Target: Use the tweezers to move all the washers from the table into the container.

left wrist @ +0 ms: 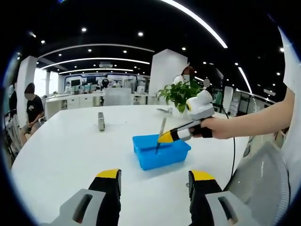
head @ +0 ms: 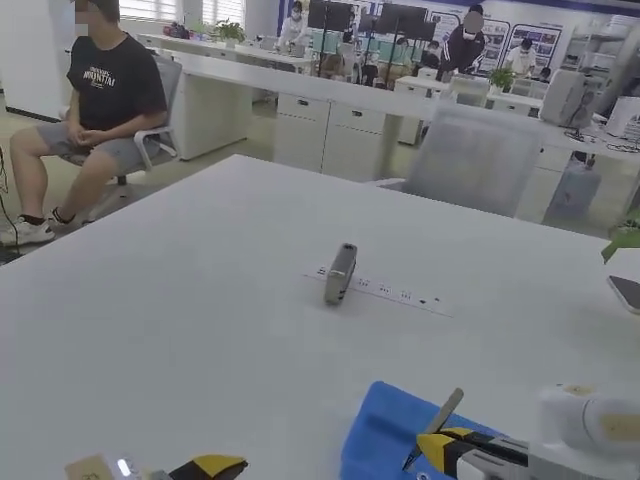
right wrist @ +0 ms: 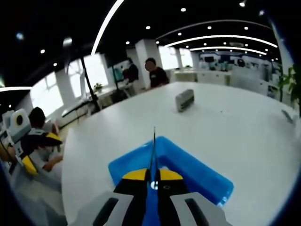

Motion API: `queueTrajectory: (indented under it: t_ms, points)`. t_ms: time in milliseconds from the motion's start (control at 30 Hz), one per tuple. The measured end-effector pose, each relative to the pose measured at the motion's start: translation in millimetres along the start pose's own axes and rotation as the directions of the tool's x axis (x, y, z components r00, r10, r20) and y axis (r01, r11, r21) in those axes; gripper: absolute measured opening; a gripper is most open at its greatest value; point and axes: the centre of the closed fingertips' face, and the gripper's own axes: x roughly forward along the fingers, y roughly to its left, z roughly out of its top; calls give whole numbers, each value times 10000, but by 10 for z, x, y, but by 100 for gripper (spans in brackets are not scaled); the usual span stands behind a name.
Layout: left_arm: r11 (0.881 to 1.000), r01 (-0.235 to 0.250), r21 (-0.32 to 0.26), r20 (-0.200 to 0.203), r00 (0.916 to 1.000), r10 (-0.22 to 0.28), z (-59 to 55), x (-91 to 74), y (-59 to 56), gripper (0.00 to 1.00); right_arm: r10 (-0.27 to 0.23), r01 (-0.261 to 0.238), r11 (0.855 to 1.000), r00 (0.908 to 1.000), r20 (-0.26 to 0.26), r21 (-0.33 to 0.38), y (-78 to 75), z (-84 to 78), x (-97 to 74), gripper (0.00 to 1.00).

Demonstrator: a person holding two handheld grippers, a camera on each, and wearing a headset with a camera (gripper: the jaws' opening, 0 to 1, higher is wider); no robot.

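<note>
**A:** What could go wrong from here?

**B:** The right claw [right wrist: 153, 176] is clenched on the tweezers [right wrist: 153, 150], whose tips hang over the blue container [left wrist: 162, 153], perhaps just inside its rim. If that grip slackens or the tweezers twist in it, I'd expect them to slip. Any washer pinched at the tips could then drop outside the wall and roll across the table [head: 200, 300].

**A:** Is there a washer at the tips?

**B:** Too small and blurred to tell.

**A:** And the left claw?

**B:** The left claw [left wrist: 155, 181] is released, jaws apart with nothing between them, held well back from the container. Nothing steadies the box, so a nudge from the tweezers might slide it.

**A:** What's inside the container?

**B:** It's a shallow open tray on the table, near the person's edge. I can't make out washers in it, or on the table. A grey block [head: 340, 273] stands further out, well apart.
</note>
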Motion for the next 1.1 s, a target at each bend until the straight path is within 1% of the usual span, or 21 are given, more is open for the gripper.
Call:
queueTrajectory:
  t_ms: [100, 133, 233, 300, 467, 533, 700, 867, 1100]
  points:
    - [10000, -4, 10, -13, 10000, 4, -2, 0, 0, 57, -30, 30, 10000, 10000, -44, -32, -19, -4, 17, 3]
    - [10000, -5, 11, -22, 10000, 5, -4, 0, 0, 57, -39, 38, 10000, 10000, -72, -22, -66, -13, 38, 3]
    - [10000, -2, 21, -35, 10000, 2, -6, 0, -1, 57, -53, 53, 10000, 9999, -125, 8, -103, -29, 63, 3]
    - [10000, 4, 14, -37, 10000, -4, -7, 1, -2, 57, -19, 19, 10000, 9999, -148, 21, -97, -36, 71, 3]
    - [10000, -1, 37, -58, 10000, 1, -11, 1, -2, 57, -46, 41, 9998, 9997, -241, -203, -67, -57, 66, 4]
    - [10000, -11, 31, -61, 10000, 11, -12, 0, 1, 57, -49, 42, 9995, 9997, -238, -300, -35, -48, 37, 4]
    - [10000, -8, 43, -66, 10000, 8, -13, 0, 0, 56, 73, -68, 9990, 9999, 131, -432, 52, 58, -86, 4]
    - [10000, 27, 69, -85, 10000, -26, -17, 1, -6, 56, 189, -163, 9984, 9986, 489, -541, 185, 154, -244, 4]
    - [9999, 81, 111, -144, 9999, -80, -27, 4, -18, 56, 332, -264, 9964, 9960, 835, -807, 322, 252, -415, 4]
